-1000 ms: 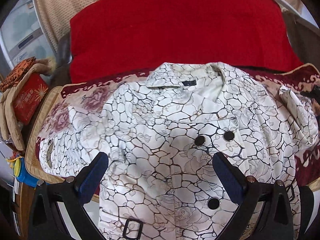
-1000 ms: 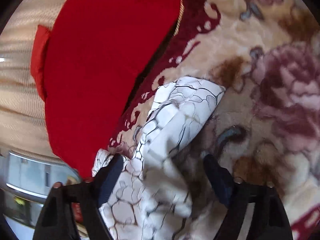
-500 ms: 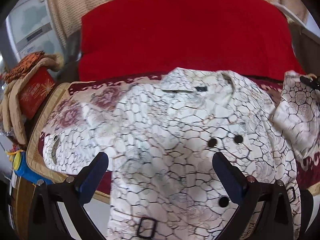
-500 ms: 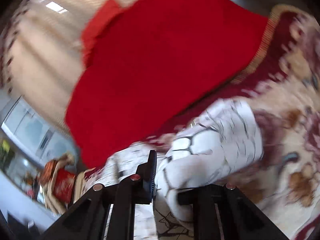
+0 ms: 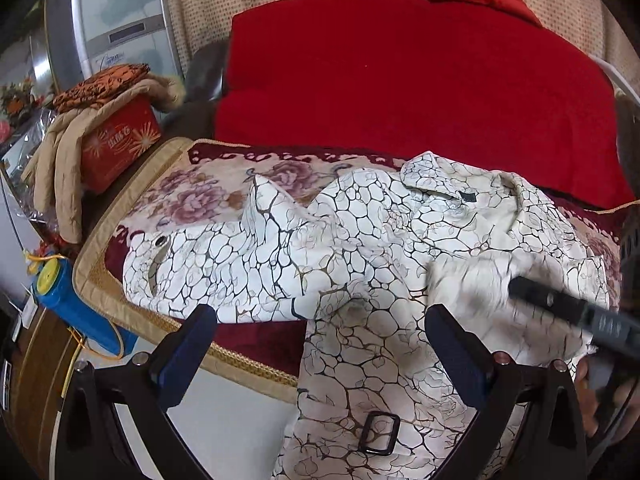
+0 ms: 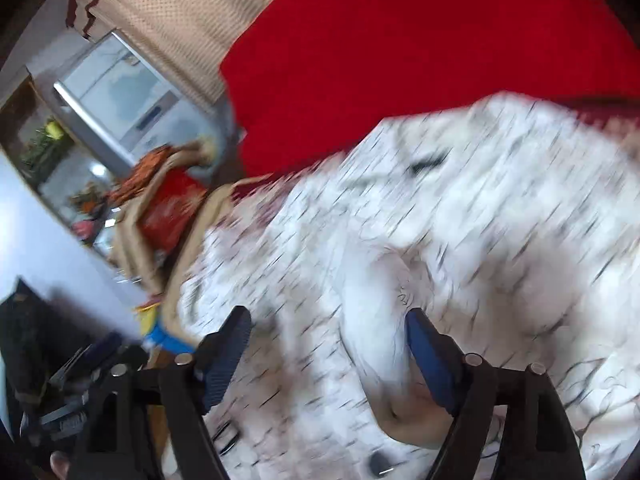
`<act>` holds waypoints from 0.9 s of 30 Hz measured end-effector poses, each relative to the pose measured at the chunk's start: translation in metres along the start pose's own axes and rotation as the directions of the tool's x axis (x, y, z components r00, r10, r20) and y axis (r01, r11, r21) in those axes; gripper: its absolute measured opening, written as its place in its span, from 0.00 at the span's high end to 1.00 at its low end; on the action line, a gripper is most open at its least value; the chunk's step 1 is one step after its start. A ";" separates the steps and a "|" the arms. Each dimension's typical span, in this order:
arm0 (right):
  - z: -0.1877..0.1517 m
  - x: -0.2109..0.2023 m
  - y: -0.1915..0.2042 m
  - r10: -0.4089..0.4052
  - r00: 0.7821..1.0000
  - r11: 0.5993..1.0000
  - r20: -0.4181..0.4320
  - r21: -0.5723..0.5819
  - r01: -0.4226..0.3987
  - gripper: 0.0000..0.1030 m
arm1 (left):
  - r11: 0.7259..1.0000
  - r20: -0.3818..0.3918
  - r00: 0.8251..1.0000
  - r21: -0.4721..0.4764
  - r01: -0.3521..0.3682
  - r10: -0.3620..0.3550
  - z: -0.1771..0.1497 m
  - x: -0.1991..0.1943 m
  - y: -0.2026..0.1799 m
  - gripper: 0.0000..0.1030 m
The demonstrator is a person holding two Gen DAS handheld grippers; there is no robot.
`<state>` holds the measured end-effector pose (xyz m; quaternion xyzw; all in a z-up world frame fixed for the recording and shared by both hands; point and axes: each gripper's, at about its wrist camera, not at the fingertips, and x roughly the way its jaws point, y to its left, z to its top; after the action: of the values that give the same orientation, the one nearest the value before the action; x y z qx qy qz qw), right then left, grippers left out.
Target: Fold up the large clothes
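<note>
A white coat [image 5: 360,264] with a dark crackle print lies front up on a floral blanket [image 5: 188,196], collar toward the red cushion; its hem with a black buckle [image 5: 378,432] hangs over the near edge. My left gripper [image 5: 320,344] is open and empty above the coat's lower left. My right gripper [image 6: 328,352] is open over the coat's chest [image 6: 460,240]; the view is blurred. It shows blurred in the left wrist view [image 5: 560,300], over the right sleeve, which lies folded across the chest.
A red cushion [image 5: 400,80] lies behind the coat. A red box [image 5: 116,144] draped with a tan garment stands at left. A blue and yellow object [image 5: 72,304] sits at the blanket's left corner. A white appliance [image 5: 120,28] is at the back left.
The right gripper carried the right sleeve leftward over the coat's chest and has opened, releasing it. The left gripper drew back and stayed open.
</note>
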<state>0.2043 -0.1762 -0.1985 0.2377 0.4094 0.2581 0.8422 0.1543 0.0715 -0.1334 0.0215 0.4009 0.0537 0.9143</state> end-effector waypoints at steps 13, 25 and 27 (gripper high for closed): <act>0.012 -0.101 -0.107 -0.197 0.918 0.961 0.343 0.254 0.111 0.45 | 0.943 -0.223 0.919 -0.002 0.333 -0.325 -0.018 0.065 -0.065 0.48; 0.013 -0.097 -0.127 -0.182 0.945 0.946 0.272 0.309 0.094 0.47 | 0.893 -0.316 0.838 -0.088 0.441 -0.445 -0.028 0.106 -0.102 0.41; 0.011 -0.095 -0.126 -0.178 0.948 0.948 0.263 0.304 0.094 0.47 | 0.903 -0.331 0.844 -0.070 0.424 -0.422 -0.027 0.112 -0.107 0.51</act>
<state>0.1930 -0.3332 -0.2158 0.3634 0.3317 0.0993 0.8649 0.2187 -0.0223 -0.2425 -0.0741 0.5470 -0.1474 0.8207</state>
